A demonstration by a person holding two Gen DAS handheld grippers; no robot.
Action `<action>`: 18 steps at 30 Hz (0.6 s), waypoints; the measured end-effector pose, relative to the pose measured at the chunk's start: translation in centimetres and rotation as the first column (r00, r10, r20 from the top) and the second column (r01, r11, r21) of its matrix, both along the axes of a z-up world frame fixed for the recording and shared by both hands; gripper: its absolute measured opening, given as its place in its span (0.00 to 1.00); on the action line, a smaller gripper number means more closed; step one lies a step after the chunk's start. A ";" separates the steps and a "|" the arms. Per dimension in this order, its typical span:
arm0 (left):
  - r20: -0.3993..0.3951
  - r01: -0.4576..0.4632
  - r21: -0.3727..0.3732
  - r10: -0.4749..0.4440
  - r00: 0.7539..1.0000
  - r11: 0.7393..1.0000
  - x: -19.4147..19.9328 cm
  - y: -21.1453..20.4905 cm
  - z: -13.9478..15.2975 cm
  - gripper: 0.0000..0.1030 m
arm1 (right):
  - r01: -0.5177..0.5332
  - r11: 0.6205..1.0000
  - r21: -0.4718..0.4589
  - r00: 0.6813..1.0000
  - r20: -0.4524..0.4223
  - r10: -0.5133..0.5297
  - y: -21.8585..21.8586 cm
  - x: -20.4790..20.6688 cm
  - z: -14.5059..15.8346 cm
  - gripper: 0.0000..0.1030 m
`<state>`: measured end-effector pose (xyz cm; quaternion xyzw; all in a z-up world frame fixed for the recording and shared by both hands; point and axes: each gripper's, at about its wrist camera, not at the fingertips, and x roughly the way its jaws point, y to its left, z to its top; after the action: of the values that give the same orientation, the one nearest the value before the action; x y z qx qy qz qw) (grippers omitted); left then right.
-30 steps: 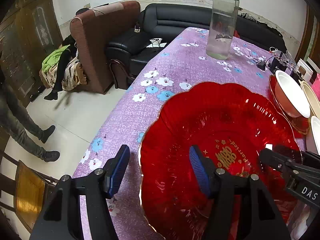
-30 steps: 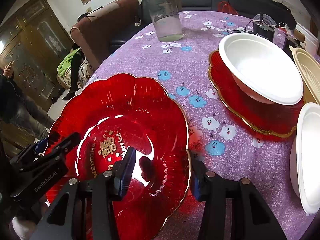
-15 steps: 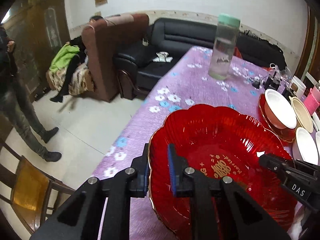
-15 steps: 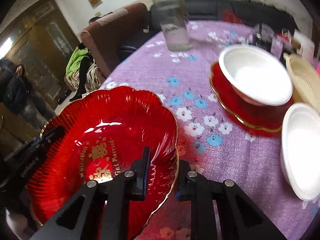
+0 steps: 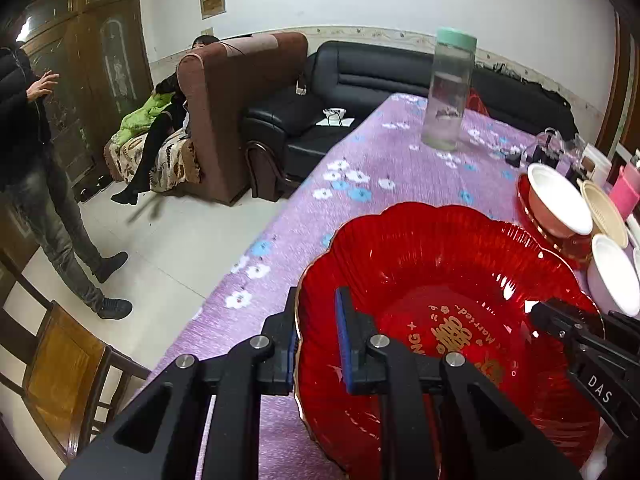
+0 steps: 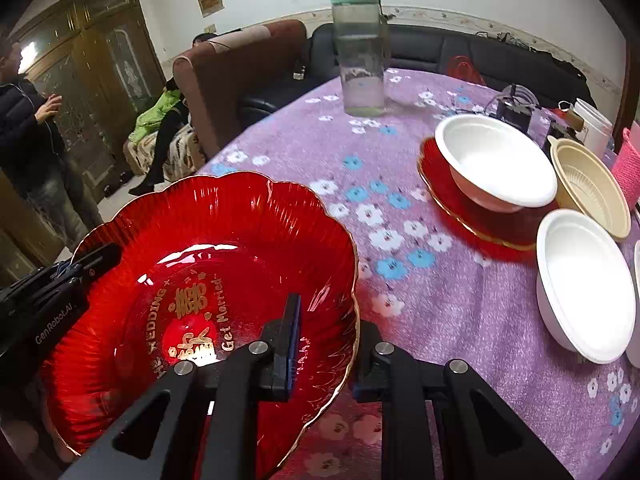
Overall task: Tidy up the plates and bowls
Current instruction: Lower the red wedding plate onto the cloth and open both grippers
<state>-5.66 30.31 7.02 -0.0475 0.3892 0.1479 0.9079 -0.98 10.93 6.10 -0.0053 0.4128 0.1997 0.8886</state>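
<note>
While both grippers sit closest to my cameras, I see each one clamped on the big red plate [image 5: 448, 292]: my left gripper [image 5: 317, 340] pinches its left rim, one blue-padded finger outside and one inside, and my right gripper [image 6: 326, 344] pinches the opposite rim the same way. From the right wrist view the outer finger is partly hidden behind the translucent red wall. The plate's near edge is cut off by the gripper bodies in both views, so I cannot tell whether its base touches the purple flowered tablecloth [image 6: 400, 152] or hangs just above it. Gold lettering shows in its middle, partly blocked by glare.

Further right, a white bowl [image 6: 586, 284] stands on the cloth, its far side cropped by the lens edge. Beyond it a second white bowl [image 6: 494, 160] sits on a smaller red plate [image 6: 444, 196], mostly covered by that bowl. Just beside them is a cream bowl [image 6: 588, 184]. A green-lidded clear jar [image 6: 360, 52] stands upright near the far edge. Small dark items behind the bowls are too blurred to name.
</note>
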 end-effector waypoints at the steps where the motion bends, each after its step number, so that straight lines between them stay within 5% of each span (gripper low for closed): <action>1: -0.008 0.004 0.006 -0.004 1.000 1.000 0.2 -0.2 -0.4 0.16 | 0.004 1.000 0.000 1.000 -0.004 -0.004 -0.2 0.2 -0.3 0.21; 12: -0.047 -0.007 0.050 0.009 0.999 0.999 1.1 -1.2 -2.4 0.20 | 0.028 0.999 -0.030 1.000 0.006 -0.028 -0.2 0.4 -1.6 0.20; 15: -0.041 -0.008 0.051 0.010 0.999 0.999 0.9 -1.1 -2.3 0.30 | 0.020 0.999 -0.045 0.999 0.027 -0.019 0.1 0.1 -1.5 0.22; 18: -0.013 -0.004 0.076 0.005 1.000 0.997 0.3 -1.5 -1.4 0.51 | 0.021 0.998 -0.054 0.998 0.053 -0.018 0.3 -0.3 -1.0 0.29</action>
<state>-5.37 28.81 5.66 -0.0129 0.3893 0.1652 0.9061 -1.24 11.21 5.07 -0.0308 0.3947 0.1796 0.9005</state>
